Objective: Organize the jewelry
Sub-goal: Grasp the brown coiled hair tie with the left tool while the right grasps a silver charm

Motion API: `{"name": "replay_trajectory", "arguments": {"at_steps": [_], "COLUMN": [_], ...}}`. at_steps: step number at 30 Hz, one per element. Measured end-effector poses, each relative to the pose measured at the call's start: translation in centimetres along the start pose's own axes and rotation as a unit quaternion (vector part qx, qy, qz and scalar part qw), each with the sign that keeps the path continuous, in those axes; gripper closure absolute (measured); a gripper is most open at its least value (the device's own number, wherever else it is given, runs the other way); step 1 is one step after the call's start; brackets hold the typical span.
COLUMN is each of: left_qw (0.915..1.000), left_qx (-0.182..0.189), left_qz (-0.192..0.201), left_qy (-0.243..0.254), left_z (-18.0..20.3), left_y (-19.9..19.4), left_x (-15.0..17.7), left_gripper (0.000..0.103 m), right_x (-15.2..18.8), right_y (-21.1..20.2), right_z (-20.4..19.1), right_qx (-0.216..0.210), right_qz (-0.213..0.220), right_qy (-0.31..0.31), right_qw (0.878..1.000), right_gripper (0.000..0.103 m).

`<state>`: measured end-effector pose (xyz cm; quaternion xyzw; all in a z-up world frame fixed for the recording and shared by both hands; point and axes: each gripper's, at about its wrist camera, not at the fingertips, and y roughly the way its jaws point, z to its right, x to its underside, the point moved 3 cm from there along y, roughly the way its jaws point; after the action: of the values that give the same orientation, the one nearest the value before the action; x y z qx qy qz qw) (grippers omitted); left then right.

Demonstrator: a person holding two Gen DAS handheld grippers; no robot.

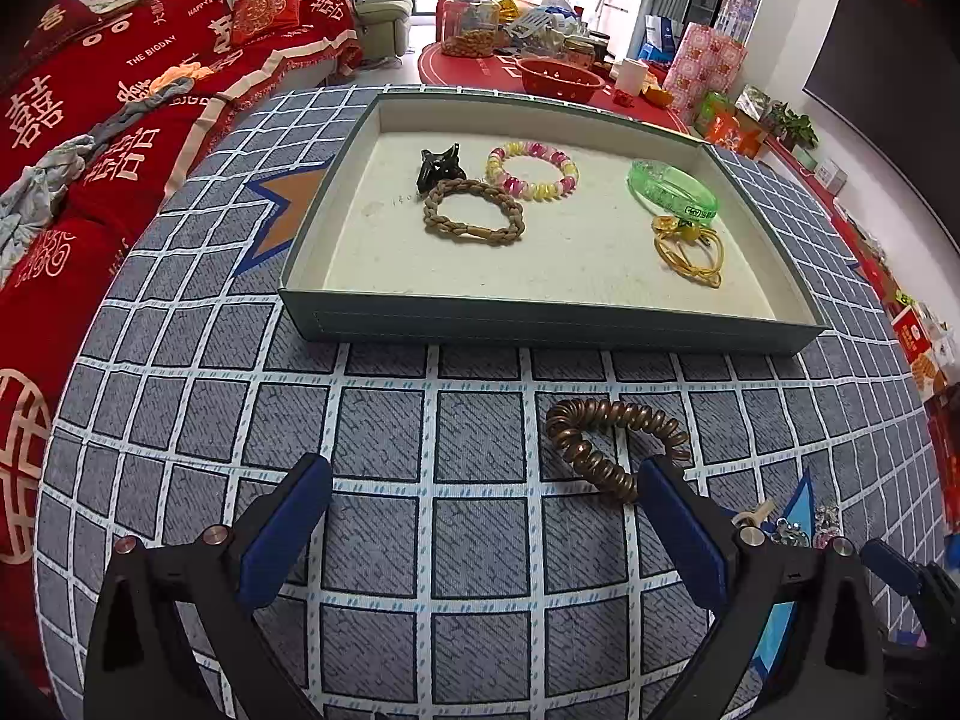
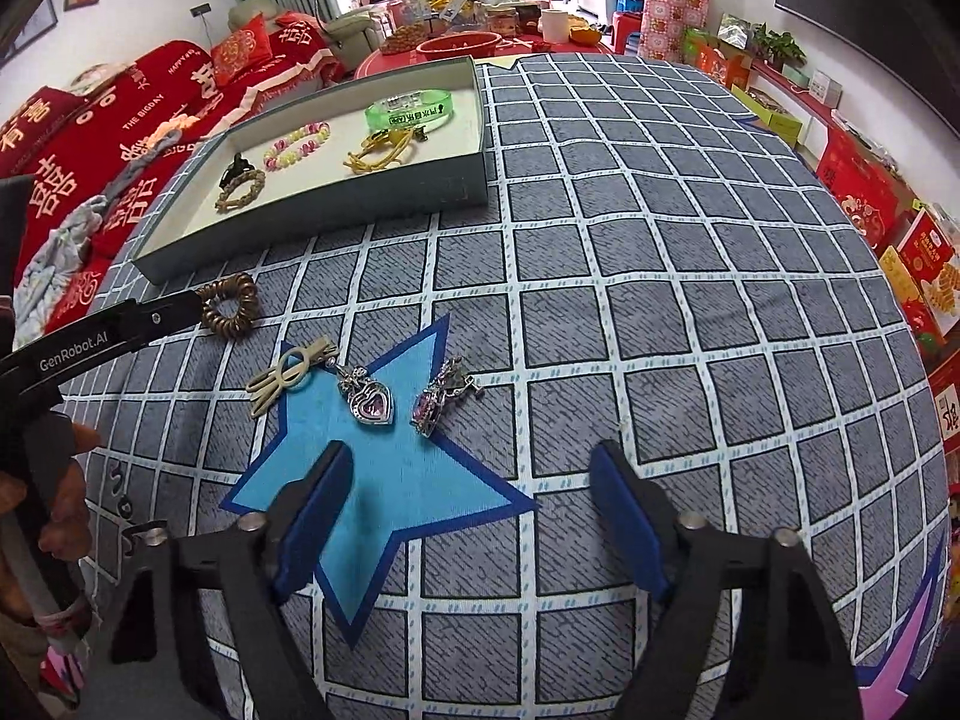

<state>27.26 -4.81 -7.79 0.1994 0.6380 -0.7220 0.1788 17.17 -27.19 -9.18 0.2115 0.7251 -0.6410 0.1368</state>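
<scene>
— Five pcs sit in the shallow grey-green cardboard tray [image 1: 558,324] w/ pale lining: black claw hair clip [image 1: 440,165], tan braided hair tie [image 1: 474,213], pink-and-yellow beaded bracelet [image 1: 533,170], clear green plastic bangle [image 1: 673,189], yellow cord hair tie w/ amber bead [image 1: 689,246]. Clip touches the braided tie; bangle sits just behind the yellow one.

— And outside the tray?

— Bronze spiral coil hair tie [image 1: 612,444] lies on the grey grid-pattern tablecloth [image 1: 480,540], in front of the tray's near wall, apart from it. Right wrist cam shows more on the cloth: cream comb-like hair clip w/ ring [image 2: 291,373], silver pendant w/ pink heart stone [image 2: 372,402], silver pendant w/ purple stone [image 2: 441,399]. Heart one lies on the blue star patch [image 2: 390,492], the other at its edge.

— Left gripper?

— Left gripper [image 1: 480,516] has its jaws spread wide, nothing between them. Its right finger [image 1: 678,516] is just beside the coil tie (partly covers it in view; contact, can't tell).

— Right gripper?

— Right gripper [image 2: 471,510] hangs over the star, jaws well apart, gripping nothing; only cloth between the blue pads. Pendants lie ahead of the tips, near, not touching.
</scene>
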Motion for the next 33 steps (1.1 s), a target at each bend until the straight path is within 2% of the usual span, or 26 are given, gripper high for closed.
{"name": "replay_trajectory", "arguments": {"at_steps": [8, 13, 14, 18, 19, 20, 21, 23, 24, 26, 27, 28, 33], "left_qw": [1.0000, 0.9998, 0.9997, 0.9994, 0.9992, 0.9989, 0.9988, 0.9984, 0.9984, 0.9980, 0.9977, 0.9974, 0.9965], "left_qx": [-0.006, -0.016, -0.017, -0.025, -0.028, -0.030, -0.030, -0.028, -0.027, -0.021, -0.020, -0.018, 0.003], "left_qz": [0.000, -0.006, -0.007, -0.004, -0.002, -0.001, 0.000, 0.004, 0.005, 0.008, 0.010, 0.011, 0.024], "left_qy": [0.002, 0.012, 0.014, 0.025, 0.030, 0.035, 0.040, 0.048, 0.050, 0.059, 0.064, 0.068, 0.080], "left_z": [0.4, 0.9, 1.0, 1.3, 1.5, 1.7, 1.8, 2.1, 2.2, 2.5, 2.6, 2.7, 2.8], "left_y": [0.7, 1.3, 1.4, 1.5, 1.4, 1.4, 1.4, 1.2, 1.1, 1.0, 1.0, 0.9, -0.3], "left_x": [-0.3, -0.3, -0.2, -0.2, -0.2, -0.2, -0.2, -0.2, -0.1, -0.1, -0.1, -0.1, 0.3], "left_gripper": [0.000, 0.002, 0.007, 0.012, 0.017, 0.022, 0.024, 0.038, 0.042, 0.064, 0.067, 0.078, 0.079], "right_x": [-1.2, -1.6, -1.6, -1.6, -1.6, -1.5, -1.5, -1.5, -1.4, -1.4, -1.4, -1.4, -1.2], "right_y": [0.7, 1.2, 1.3, 1.2, 1.2, 1.1, 1.1, 1.1, 1.1, 1.0, 0.9, 0.9, 0.6], "right_z": [-0.3, -1.1, -1.2, -1.3, -1.3, -1.3, -1.2, -1.1, -1.0, -0.9, -0.8, -0.8, -0.3], "right_qx": [0.014, 0.041, 0.046, 0.053, 0.054, 0.054, 0.053, 0.048, 0.046, 0.044, 0.043, 0.041, 0.030], "right_qz": [0.013, 0.016, 0.016, 0.017, 0.017, 0.017, 0.018, 0.018, 0.019, 0.020, 0.020, 0.020, 0.020], "right_qy": [0.004, -0.020, -0.026, -0.041, -0.042, -0.042, -0.040, -0.036, -0.035, -0.033, -0.032, -0.031, -0.020], "right_qw": [1.000, 0.999, 0.998, 0.998, 0.998, 0.997, 0.998, 0.998, 0.998, 0.998, 0.998, 0.998, 0.999], "right_gripper": [0.045, 0.056, 0.060, 0.075, 0.086, 0.089, 0.089, 0.095, 0.095, 0.095, 0.095, 0.095, 0.095]}}
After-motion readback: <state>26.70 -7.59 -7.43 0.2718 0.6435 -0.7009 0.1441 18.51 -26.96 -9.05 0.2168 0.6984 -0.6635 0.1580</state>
